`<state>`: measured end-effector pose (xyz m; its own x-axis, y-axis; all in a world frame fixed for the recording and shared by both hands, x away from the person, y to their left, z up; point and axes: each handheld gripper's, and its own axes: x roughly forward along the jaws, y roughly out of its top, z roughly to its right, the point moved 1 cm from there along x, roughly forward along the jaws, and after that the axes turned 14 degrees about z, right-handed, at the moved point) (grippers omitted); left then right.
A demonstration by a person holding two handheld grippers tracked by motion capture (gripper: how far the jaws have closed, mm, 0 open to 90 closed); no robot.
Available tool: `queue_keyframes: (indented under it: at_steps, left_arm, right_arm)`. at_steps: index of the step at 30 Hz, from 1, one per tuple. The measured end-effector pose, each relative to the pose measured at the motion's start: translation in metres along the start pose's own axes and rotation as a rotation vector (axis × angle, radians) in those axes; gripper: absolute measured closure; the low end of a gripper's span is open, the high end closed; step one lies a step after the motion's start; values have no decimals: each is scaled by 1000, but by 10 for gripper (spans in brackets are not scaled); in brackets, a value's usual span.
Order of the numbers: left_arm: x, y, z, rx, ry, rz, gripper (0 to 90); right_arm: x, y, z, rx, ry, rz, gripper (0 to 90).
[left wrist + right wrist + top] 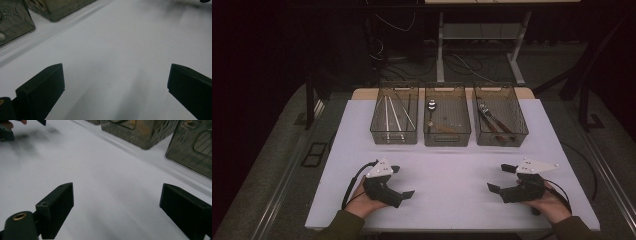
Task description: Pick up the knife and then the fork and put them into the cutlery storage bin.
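Note:
My left gripper [404,181] rests low over the front left of the white table [447,165], held in a hand. Its jaws stand wide apart with nothing between them, and in the left gripper view [116,85] only bare tabletop lies between them. My right gripper [497,177] sits at the front right, also open and empty, with white surface between its jaws in the right gripper view [117,205]. The two grippers point toward each other across the table's middle.
Three see-through bins stand in a row at the table's far edge. The left bin [394,136] holds long thin sticks, the middle bin [447,138] a spoon, the right bin [501,139] metal utensils. Dark floor, cables and a desk frame lie beyond.

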<state>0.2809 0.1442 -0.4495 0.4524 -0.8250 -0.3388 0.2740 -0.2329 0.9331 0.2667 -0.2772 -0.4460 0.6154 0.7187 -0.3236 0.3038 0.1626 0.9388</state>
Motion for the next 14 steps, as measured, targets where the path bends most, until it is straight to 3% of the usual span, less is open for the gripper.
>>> queue_keyframes:
  at_steps: [7, 14]
  left_arm:
    - [-1, 0, 0, -3, -1, 2, 0]
    - [0, 0, 0, -2, -3, 0, 0]
  right_arm:
    - [3, -4, -2, -38, -1, -29, 121]
    - [3, -4, -3, -47, 0, -38, 121]
